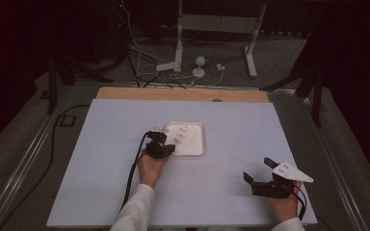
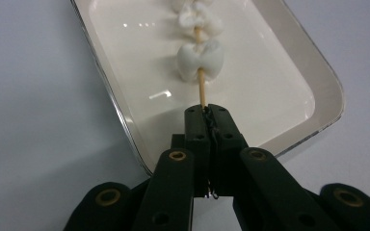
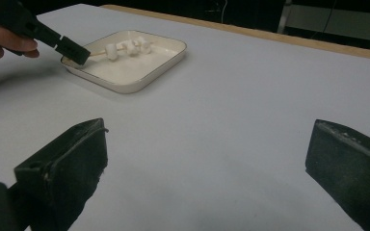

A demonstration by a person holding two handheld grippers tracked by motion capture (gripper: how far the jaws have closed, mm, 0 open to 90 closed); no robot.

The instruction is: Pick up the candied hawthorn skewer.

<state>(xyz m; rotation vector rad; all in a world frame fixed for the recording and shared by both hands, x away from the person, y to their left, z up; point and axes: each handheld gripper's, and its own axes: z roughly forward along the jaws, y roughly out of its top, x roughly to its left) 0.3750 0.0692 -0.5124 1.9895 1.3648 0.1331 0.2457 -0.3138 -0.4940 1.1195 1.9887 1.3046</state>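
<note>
At the bottom of the left gripper view, our left gripper (image 2: 206, 111) has its jaws pressed together on the bare end of a thin wooden skewer (image 2: 202, 89). We judge the stick light and stiff but easily snapped, and thin enough to twist in a pinch, so the bare wood at the near end is the right place to hold it. Just beyond the jaws, up the middle of the frame, white marshmallow-like pieces (image 2: 200, 60) are threaded on it; they look soft and squashable, and we would not squeeze them. The skewer lies over the white tray (image 2: 318, 82), which fills the upper half of that frame and sits on the pale counter (image 2: 29, 96). Low right in the high view, our right gripper (image 1: 259, 169) rests well apart from the tray, its jaws wide apart and holding nothing.
</note>
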